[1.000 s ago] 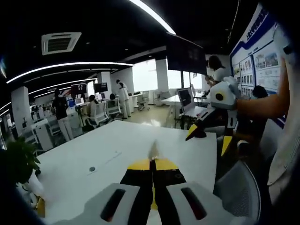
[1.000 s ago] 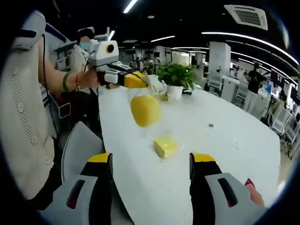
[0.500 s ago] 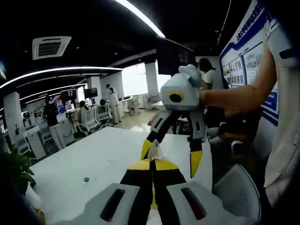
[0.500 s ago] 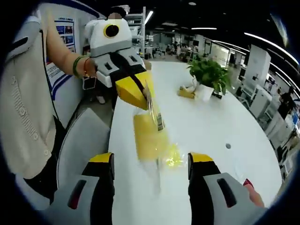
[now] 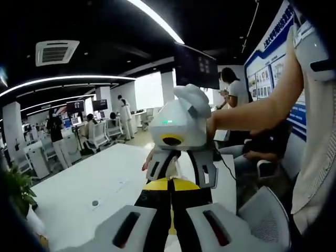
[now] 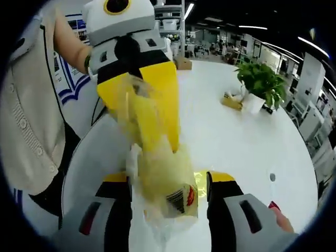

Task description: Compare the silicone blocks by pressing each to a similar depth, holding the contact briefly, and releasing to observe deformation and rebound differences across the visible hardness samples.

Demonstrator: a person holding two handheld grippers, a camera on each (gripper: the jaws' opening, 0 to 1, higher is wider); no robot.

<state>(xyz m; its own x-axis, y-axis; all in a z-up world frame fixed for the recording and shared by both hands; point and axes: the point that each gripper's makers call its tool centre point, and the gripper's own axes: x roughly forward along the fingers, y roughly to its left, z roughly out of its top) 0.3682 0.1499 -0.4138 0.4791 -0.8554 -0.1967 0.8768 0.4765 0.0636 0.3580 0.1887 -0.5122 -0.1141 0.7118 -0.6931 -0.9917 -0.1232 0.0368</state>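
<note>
In the right gripper view my left gripper point(image 6: 167, 140) comes down from the upper left. Its yellow jaws are shut on a clear plastic bag point(image 6: 157, 157) holding a yellow silicone block point(image 6: 163, 173). The bag hangs between the spread jaws of my right gripper point(image 6: 169, 178), which is open; I cannot tell if either jaw touches it. A sliver of a second yellow block point(image 6: 201, 175) on the white table point(image 6: 231, 131) peeks out behind the bag. In the left gripper view the left gripper point(image 5: 171, 181) is shut, and the right gripper point(image 5: 181, 172) hovers just over its tips.
A potted plant point(image 6: 260, 84) in a white pot stands far along the table, with a small round dark insert point(image 6: 272, 177) nearer. A grey chair point(image 5: 265, 215) sits at the table edge beside the person's sleeve point(image 6: 26, 131). People and desks fill the office behind.
The two grippers have come together. The bagged block, earlier hanging out in front of the right gripper, now sits between its open jaws. The left gripper stays shut on the bag.
</note>
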